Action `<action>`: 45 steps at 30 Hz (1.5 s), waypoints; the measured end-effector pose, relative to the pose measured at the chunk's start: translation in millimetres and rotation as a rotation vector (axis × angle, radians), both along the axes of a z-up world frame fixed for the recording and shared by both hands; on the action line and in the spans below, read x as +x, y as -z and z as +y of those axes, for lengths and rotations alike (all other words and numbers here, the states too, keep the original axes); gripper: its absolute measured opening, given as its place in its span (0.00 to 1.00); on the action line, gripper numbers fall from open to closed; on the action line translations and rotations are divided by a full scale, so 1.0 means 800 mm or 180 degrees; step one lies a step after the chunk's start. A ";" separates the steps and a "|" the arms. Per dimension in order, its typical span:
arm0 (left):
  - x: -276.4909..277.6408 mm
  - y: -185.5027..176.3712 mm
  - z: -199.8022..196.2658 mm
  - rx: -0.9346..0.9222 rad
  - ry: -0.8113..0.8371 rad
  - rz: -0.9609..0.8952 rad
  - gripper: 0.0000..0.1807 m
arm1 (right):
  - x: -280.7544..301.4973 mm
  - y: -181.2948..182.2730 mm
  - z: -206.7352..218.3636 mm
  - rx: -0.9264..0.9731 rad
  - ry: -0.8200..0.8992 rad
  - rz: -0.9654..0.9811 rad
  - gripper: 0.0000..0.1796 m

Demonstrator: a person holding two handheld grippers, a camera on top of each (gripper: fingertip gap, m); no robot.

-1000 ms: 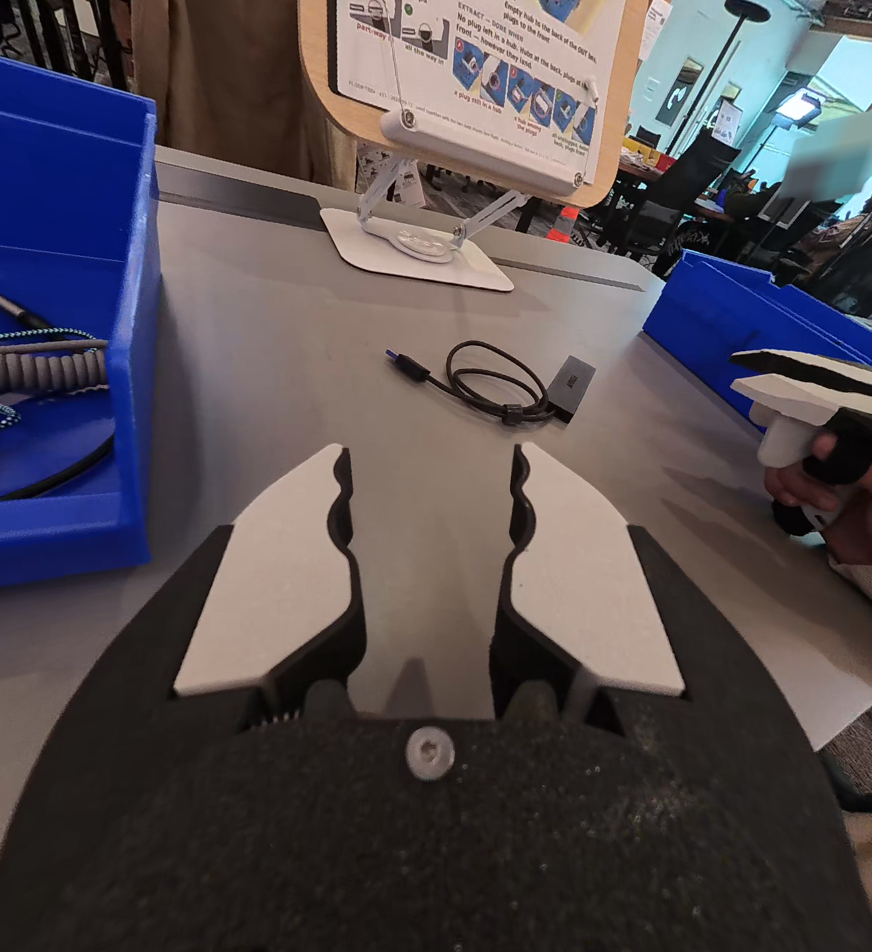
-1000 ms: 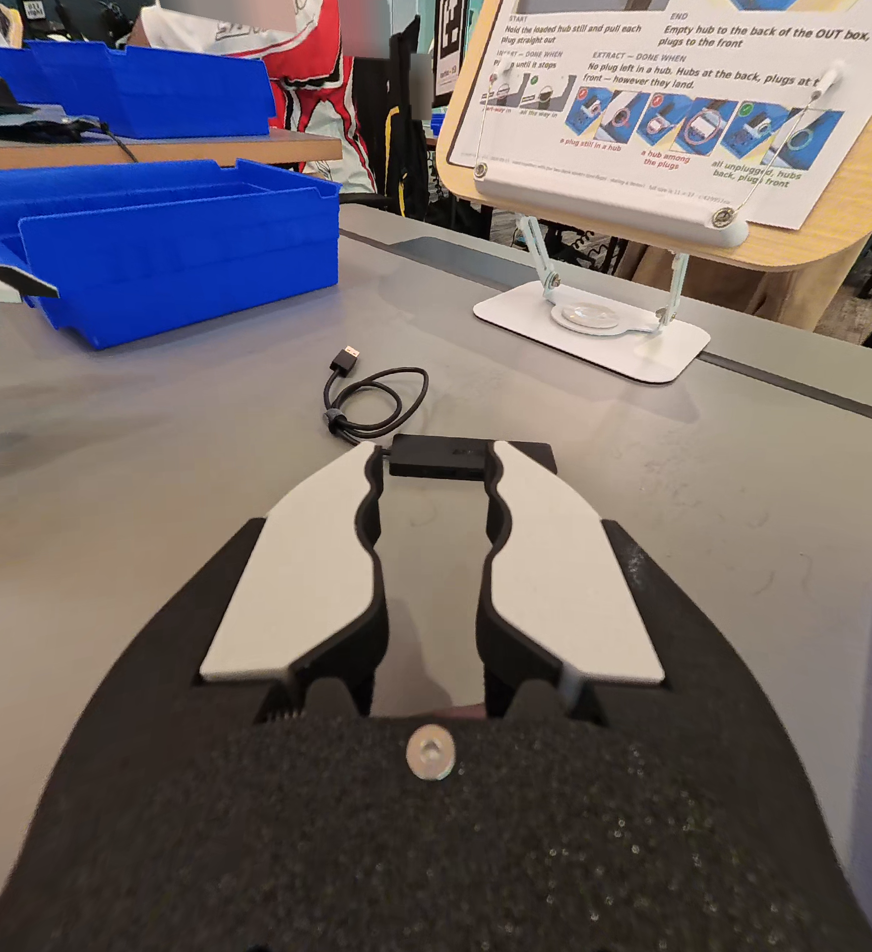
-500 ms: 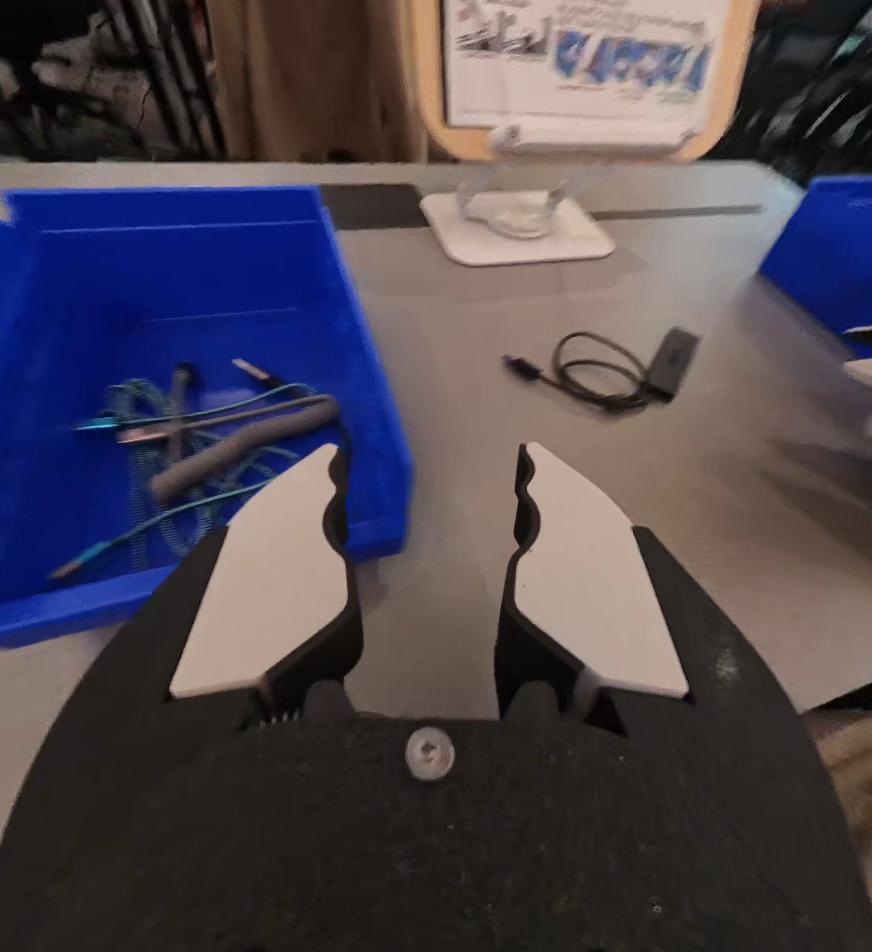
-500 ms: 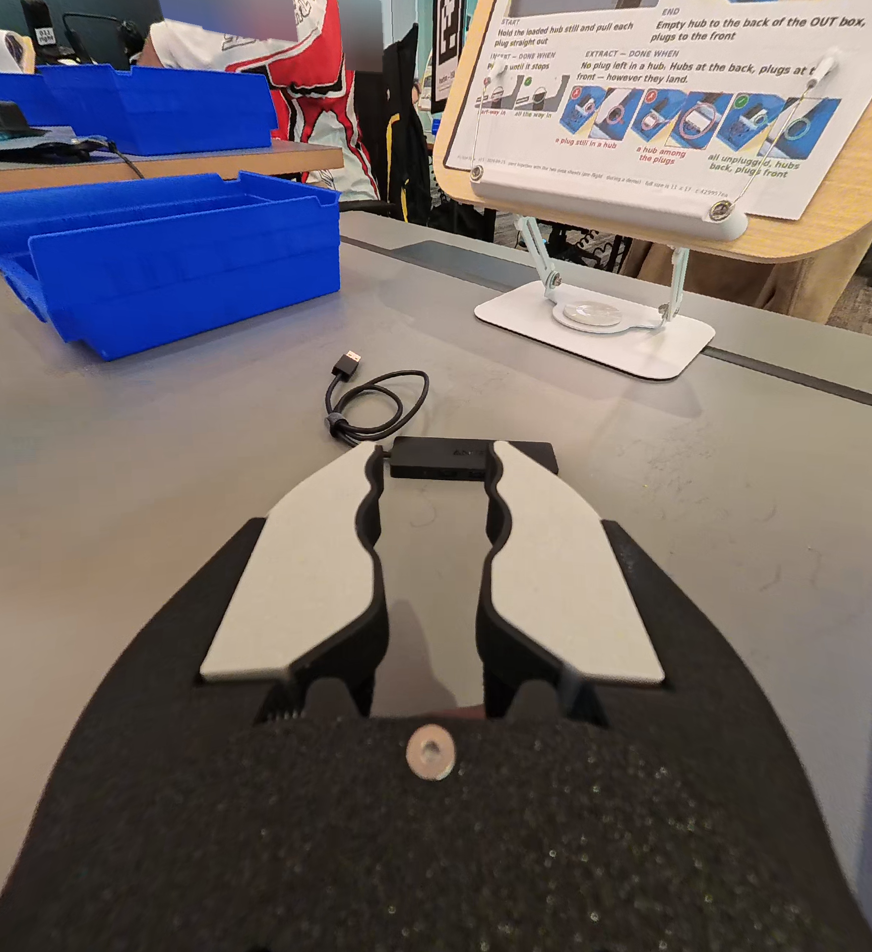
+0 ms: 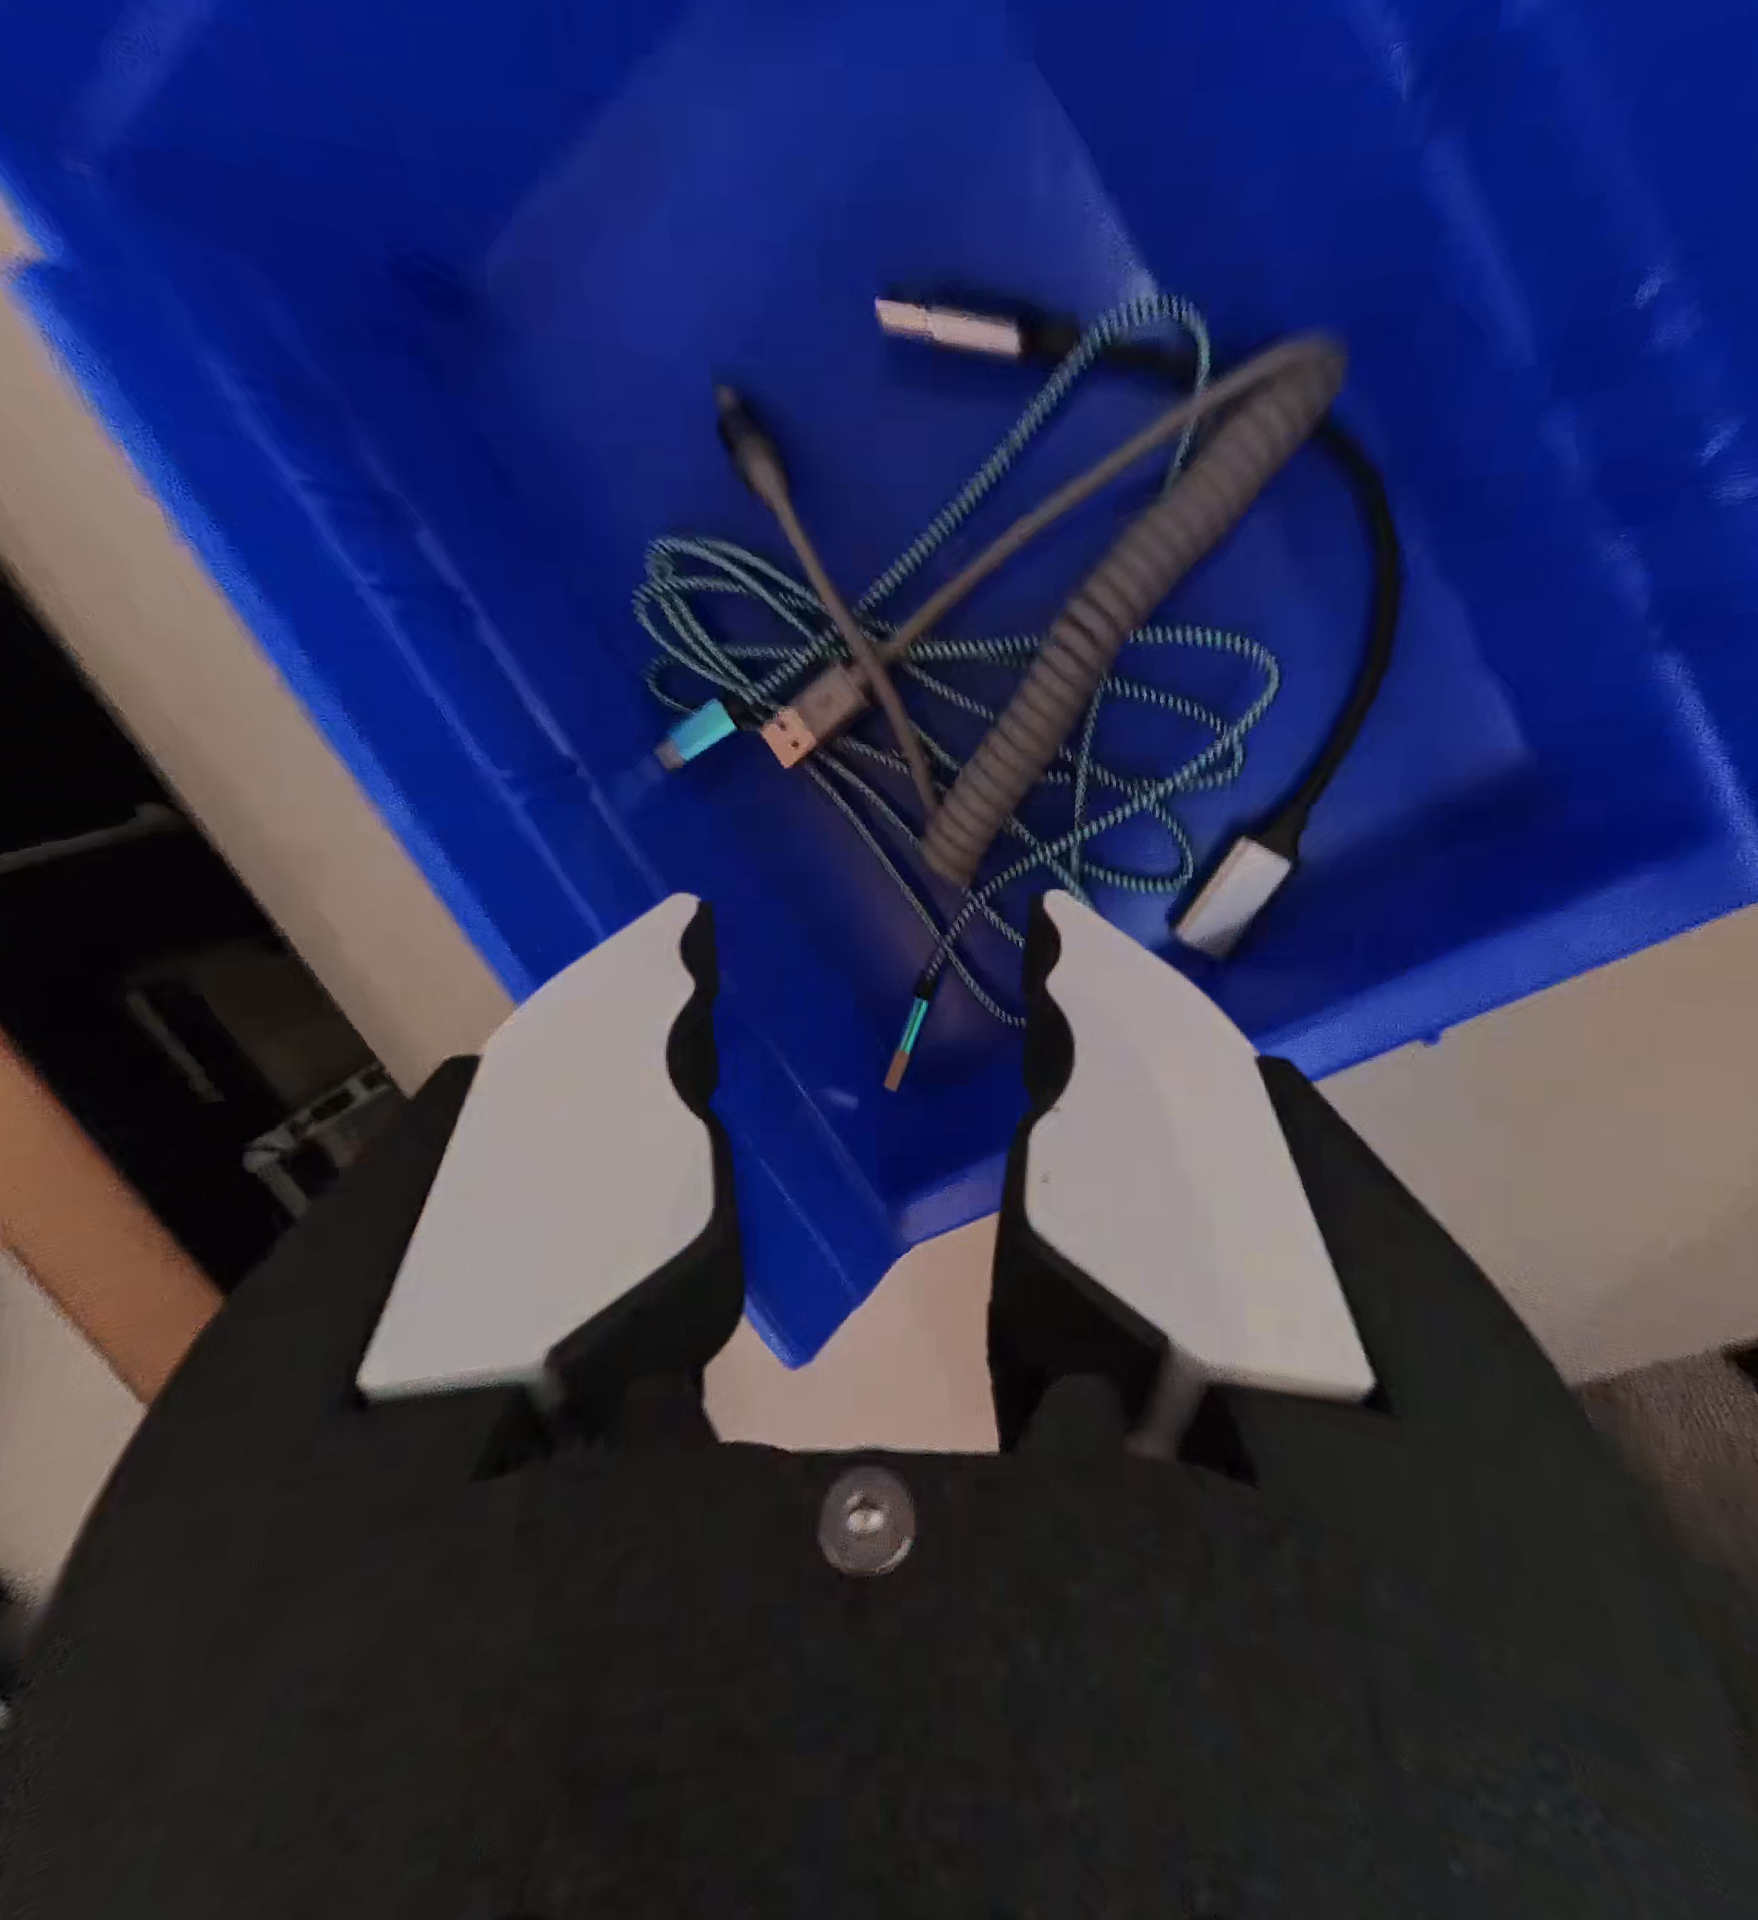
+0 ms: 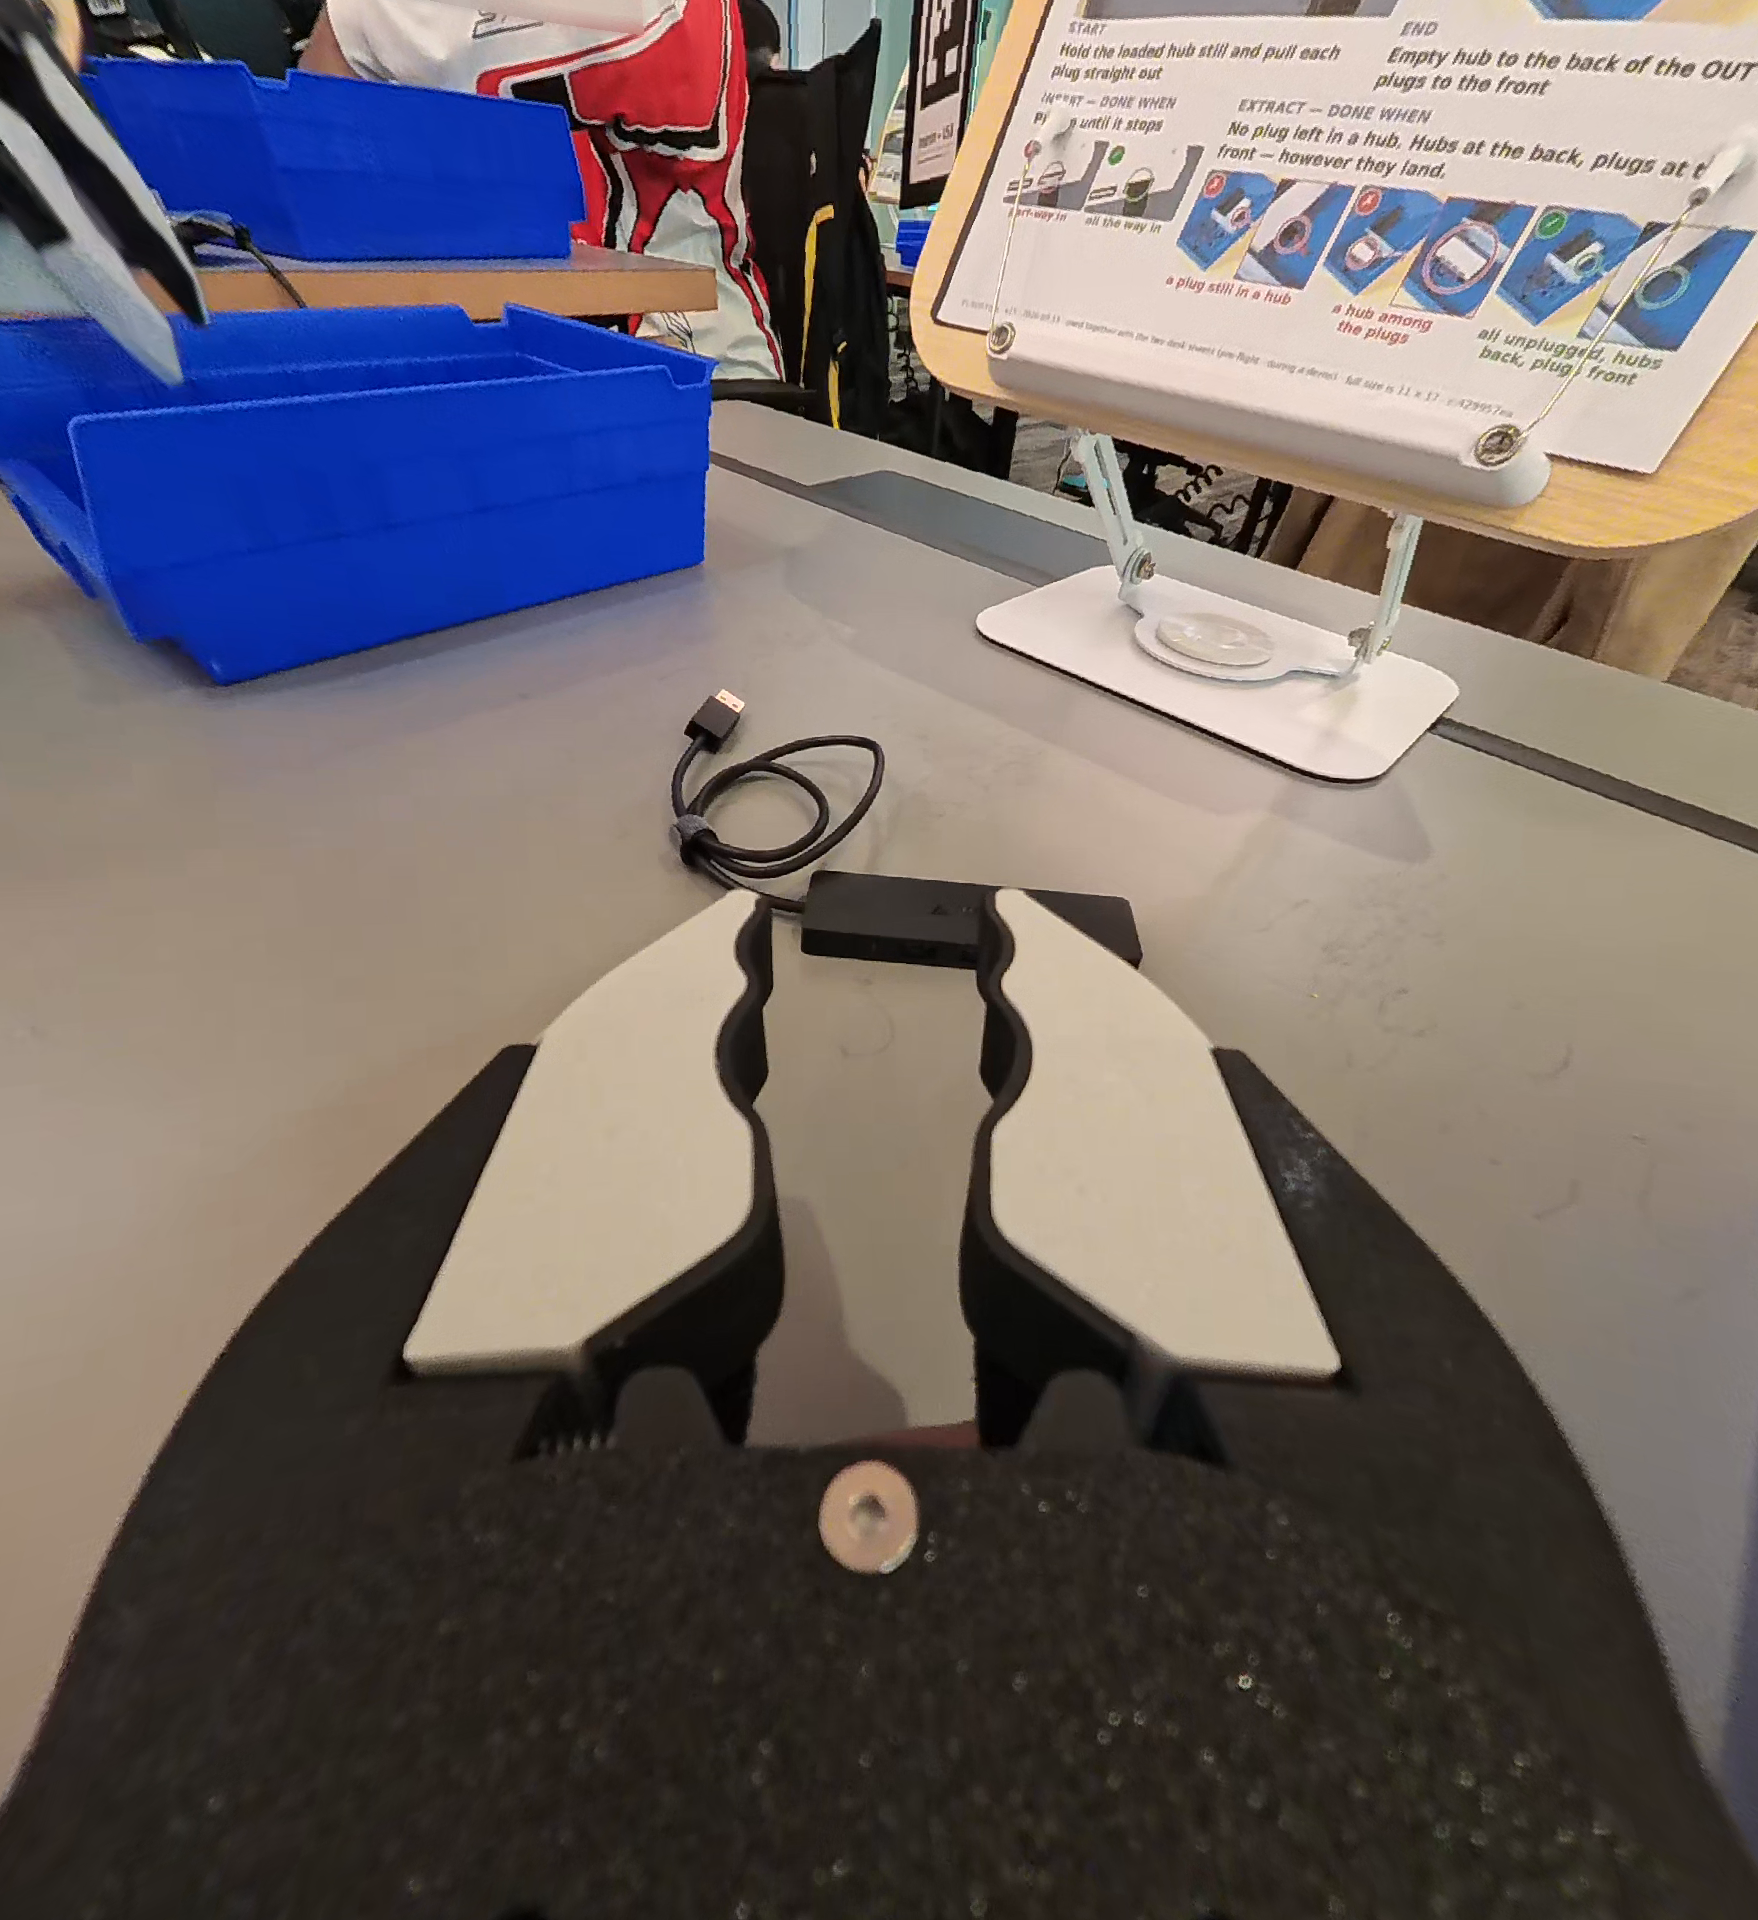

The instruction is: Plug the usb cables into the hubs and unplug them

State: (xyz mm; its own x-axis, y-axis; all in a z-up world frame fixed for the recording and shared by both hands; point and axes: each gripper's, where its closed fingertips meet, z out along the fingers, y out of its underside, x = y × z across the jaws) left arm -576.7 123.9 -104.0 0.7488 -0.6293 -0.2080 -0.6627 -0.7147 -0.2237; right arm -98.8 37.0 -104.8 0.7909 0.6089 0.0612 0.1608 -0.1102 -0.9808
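Note:
In the left wrist view my left gripper (image 5: 870, 914) is open and empty, looking down into a blue bin (image 5: 335, 436) that holds a tangle of usb cables: a teal braided cable (image 5: 1145, 727), a grey coiled cable (image 5: 1093, 644) and a black cable with a silver plug (image 5: 1233, 894). In the right wrist view my right gripper (image 6: 875, 909) is open and empty just above the table, its tips right in front of a black usb hub (image 6: 896, 925). The hub's own black cable (image 6: 781, 800) lies coiled behind it. The left gripper (image 6: 75, 239) shows over the bin (image 6: 387, 509) at upper left.
A white stand (image 6: 1218, 665) carrying a wooden board with an instruction sheet (image 6: 1426, 208) is at the back right of the grey table (image 6: 231, 935). More blue bins (image 6: 355, 166) sit on another table behind, next to a person in a red and white top (image 6: 667, 156). Across from one pair of fingers to the other is roughly 50 cm. From my right tips it is roughly 11 cm to the black usb hub (image 6: 896, 925); from my left, 40 cm.
My left gripper has swung left from facing the hub to over the blue bin and tilted down onto the cables. My right gripper has stayed in front of the hub.

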 end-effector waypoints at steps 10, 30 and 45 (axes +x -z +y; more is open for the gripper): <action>-0.017 0.059 0.012 -0.0490 0.0190 0.0508 0.28 | -0.003 0.001 -0.001 0.0012 -0.0028 -0.0037 0.20; -0.032 0.068 -0.034 -0.1471 0.0798 0.0924 0.21 | -0.002 -0.001 -0.003 0.0033 -0.0043 0.0001 0.20; -0.044 0.050 -0.006 -0.1117 0.0900 0.1656 0.02 | -0.004 0.000 -0.003 0.0041 -0.0059 -0.0050 0.20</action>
